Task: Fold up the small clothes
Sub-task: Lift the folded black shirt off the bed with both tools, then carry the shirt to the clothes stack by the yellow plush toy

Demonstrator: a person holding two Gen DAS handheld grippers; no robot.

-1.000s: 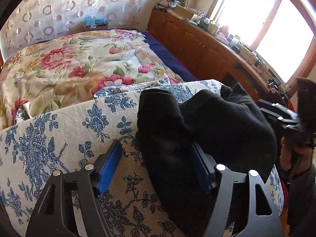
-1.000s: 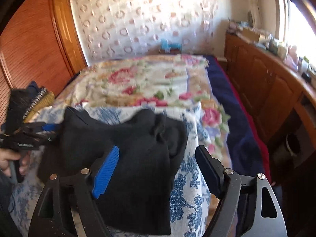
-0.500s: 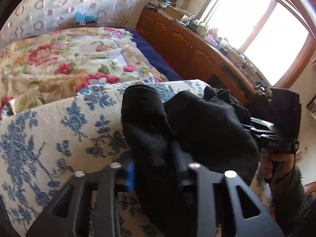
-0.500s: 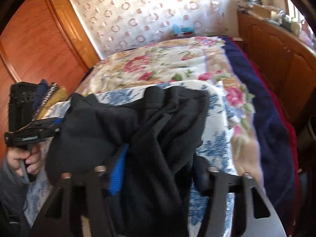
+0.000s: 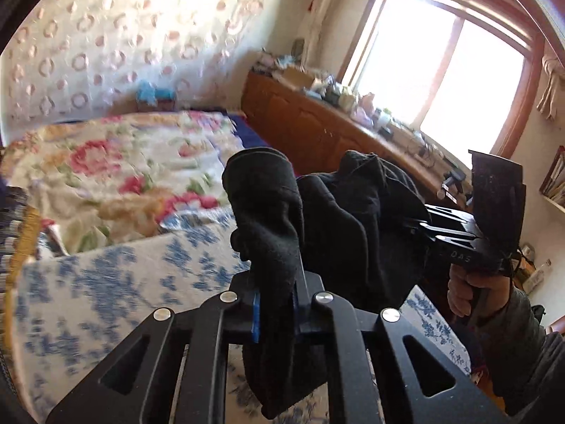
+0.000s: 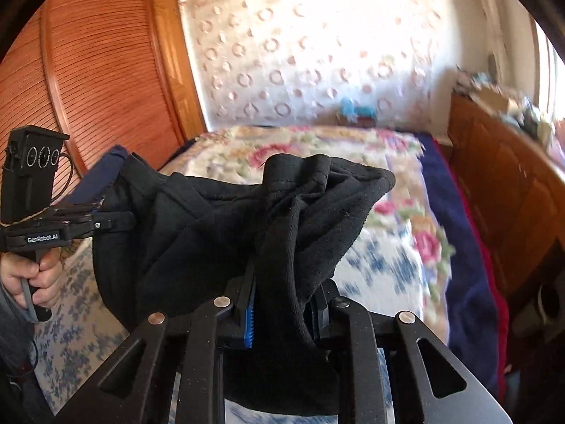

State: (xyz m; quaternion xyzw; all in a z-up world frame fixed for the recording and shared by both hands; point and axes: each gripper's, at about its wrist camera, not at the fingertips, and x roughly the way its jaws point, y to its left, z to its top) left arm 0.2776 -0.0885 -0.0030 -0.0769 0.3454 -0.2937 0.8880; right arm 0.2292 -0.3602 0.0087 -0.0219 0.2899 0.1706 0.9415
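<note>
We saw the left gripper (image 5: 275, 312) closing its jaws on one bunched end of the black garment (image 5: 339, 226), and the right gripper (image 6: 282, 312) closing on the other; the cloth hung between them above the blue-flowered cover (image 5: 106, 282).

A: Left wrist view. What sits between the left gripper (image 5: 275, 309) fingers?

B: A fold of the black garment (image 5: 317, 219). Jaws closing, blue pads pressed against the cloth on both sides; the fabric bunches upward above them.

A: Right side of frame?

B: The right gripper (image 5: 420, 228) enters the far edge of the same garment; its jaws are hidden by cloth. A hand (image 5: 473, 291) grips its handle, grey sleeve below.

A: Beneath?

B: Blue-floral cloth (image 5: 106, 282), blurred; behind it a flowered bedspread (image 5: 106, 162).
</note>
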